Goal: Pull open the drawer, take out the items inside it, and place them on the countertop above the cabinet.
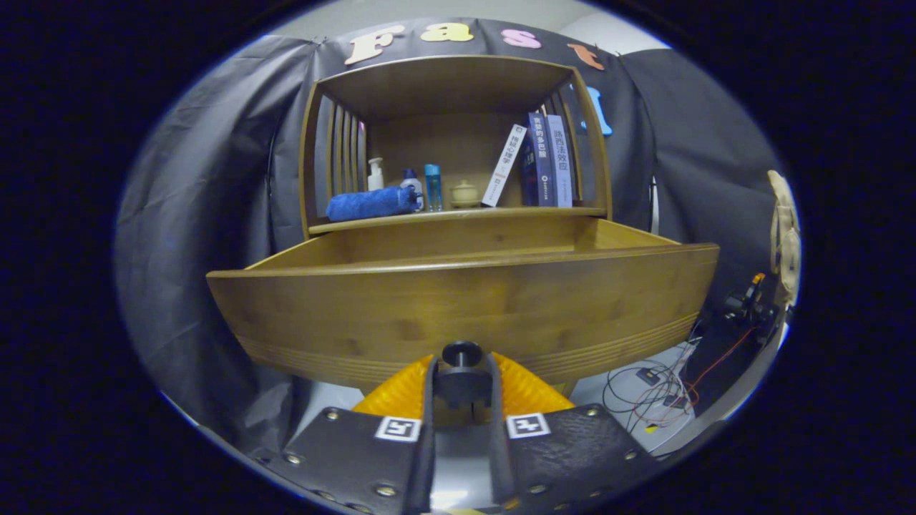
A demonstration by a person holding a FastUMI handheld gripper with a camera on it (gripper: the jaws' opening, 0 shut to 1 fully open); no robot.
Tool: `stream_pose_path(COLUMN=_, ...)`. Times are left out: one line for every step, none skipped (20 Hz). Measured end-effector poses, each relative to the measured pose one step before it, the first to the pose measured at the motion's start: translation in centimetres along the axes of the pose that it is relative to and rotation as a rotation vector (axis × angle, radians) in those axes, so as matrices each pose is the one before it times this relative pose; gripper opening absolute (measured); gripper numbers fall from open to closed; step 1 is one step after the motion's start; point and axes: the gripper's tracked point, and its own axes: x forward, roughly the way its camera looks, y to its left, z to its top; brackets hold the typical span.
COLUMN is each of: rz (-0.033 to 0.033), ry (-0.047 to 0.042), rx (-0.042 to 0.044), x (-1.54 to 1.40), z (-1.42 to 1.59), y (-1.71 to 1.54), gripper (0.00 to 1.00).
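Observation:
A wooden cabinet stands ahead, and its drawer point(465, 300) is pulled well out toward me. The drawer's round dark knob point(461, 354) sits low on the front panel. My gripper point(461, 386) is shut on that knob, one finger pressing on each side of it. The drawer's high front panel hides whatever lies inside. Above the drawer is the countertop point(458, 214), which carries a rolled blue cloth point(372, 204), a white pump bottle point(376, 174), a blue bottle point(433, 186), a small lidded jar point(464, 193) and several books point(540, 161).
Black cloth hangs behind and to both sides of the cabinet. To the right, on the pale floor, lie loose cables point(658, 386) and small electronics point(744, 304). The shelf's slatted side walls and roof point(444, 79) close in the countertop.

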Motion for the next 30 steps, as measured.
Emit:
stream_pose_path(rz=-0.00728, ry=-0.05358, rx=0.02065, x=-0.846, z=1.505, y=0.121, gripper=0.51)
stream_pose_path(rz=-0.00733, ry=-0.06658, rx=0.01487, x=-0.604, z=1.96, y=-0.195, gripper=0.63)
stream_pose_path(rz=-0.01645, ry=-0.05471, rx=0.01194, x=-0.682, z=1.922, y=-0.227, gripper=0.74)
stream_pose_path(rz=-0.00802, ry=-0.03406, rx=0.01523, x=0.088, z=1.955, y=-0.034, gripper=0.86)
stream_pose_path(rz=-0.00493, ry=-0.01815, rx=0.00188, x=0.076, z=1.306, y=0.194, gripper=0.97)
stream_pose_path(rz=-0.00888, ry=0.00274, rx=-0.01544, x=-0.217, z=0.488, y=0.15, gripper=0.97)
stream_pose_path(rz=-0.00179, ry=0.0112, rx=-0.01915, x=-0.085, z=0.476, y=0.229, gripper=0.97)
stream_pose_path(rz=0.00277, ry=0.0144, rx=-0.01336, x=0.059, z=0.635, y=0.377, gripper=0.97)
stream_pose_path(rz=0.00394, ry=0.01304, rx=-0.01122, x=0.056, z=0.498, y=0.457, gripper=0.99)
stream_pose_path(rz=-0.0017, ry=0.00772, rx=-0.01121, x=0.208, z=0.541, y=0.269, gripper=1.0)
stream_pose_path(rz=-0.00919, ry=0.00594, rx=-0.00713, x=0.199, z=0.58, y=0.103, gripper=1.0)
stream_pose_path(rz=-0.00758, ry=0.00881, rx=-0.01435, x=0.234, z=0.369, y=0.197, gripper=1.0)
stream_pose_path(rz=-0.00324, ry=0.01834, rx=-0.01844, x=0.233, z=0.18, y=0.393, gripper=1.0)
stream_pose_path(rz=0.00721, ry=0.00572, rx=-0.01948, x=0.096, z=0.672, y=0.584, gripper=1.0)
stream_pose_path(rz=0.00351, ry=-0.00263, rx=-0.00634, x=0.254, z=1.025, y=0.576, gripper=1.0)
stream_pose_path(rz=-0.00244, ry=-0.01646, rx=0.00866, x=0.354, z=1.261, y=0.429, gripper=1.0)
stream_pose_path(rz=-0.00088, ry=-0.01751, rx=0.00657, x=0.42, z=1.093, y=0.424, gripper=1.0)
stream_pose_path(rz=0.00122, ry=-0.00007, rx=-0.00234, x=0.579, z=0.418, y=0.437, gripper=1.0)
stream_pose_path(rz=0.00379, ry=0.00956, rx=-0.00694, x=0.47, z=0.059, y=0.385, gripper=1.0)
stream_pose_path(rz=0.00781, ry=0.00446, rx=-0.00673, x=0.633, z=0.311, y=0.513, gripper=1.0)
stream_pose_path(rz=-0.00765, ry=0.01239, rx=-0.00968, x=0.841, z=0.105, y=-0.12, gripper=1.0)
stream_pose_path(rz=-0.00638, ry=0.01667, rx=-0.00864, x=0.697, z=-0.214, y=-0.197, gripper=0.99)
stream_pose_path(rz=0.00044, ry=0.0228, rx=-0.00583, x=0.859, z=-0.497, y=-0.107, gripper=1.0)
stream_pose_path(rz=-0.00694, ry=0.01974, rx=-0.00578, x=0.884, z=-0.466, y=-0.139, gripper=1.0)
stream_pose_path(rz=-0.01125, ry=0.0296, rx=-0.00866, x=0.964, z=-0.867, y=-0.562, gripper=0.99)
stream_pose_path(rz=-0.01264, ry=0.027, rx=-0.00767, x=0.886, z=-0.642, y=-0.483, gripper=1.0)
stream_pose_path(rz=-0.00941, ry=0.02915, rx=-0.00579, x=0.88, z=-0.717, y=-0.337, gripper=1.0)
stream_pose_path(rz=-0.00547, ry=0.03327, rx=-0.00831, x=0.81, z=-0.696, y=-0.146, gripper=1.0)
stream_pose_path(rz=0.00162, ry=0.03961, rx=-0.01118, x=0.762, z=-0.916, y=0.079, gripper=1.0)
stream_pose_path(rz=0.0026, ry=0.034, rx=-0.02079, x=0.783, z=-0.617, y=0.083, gripper=1.0)
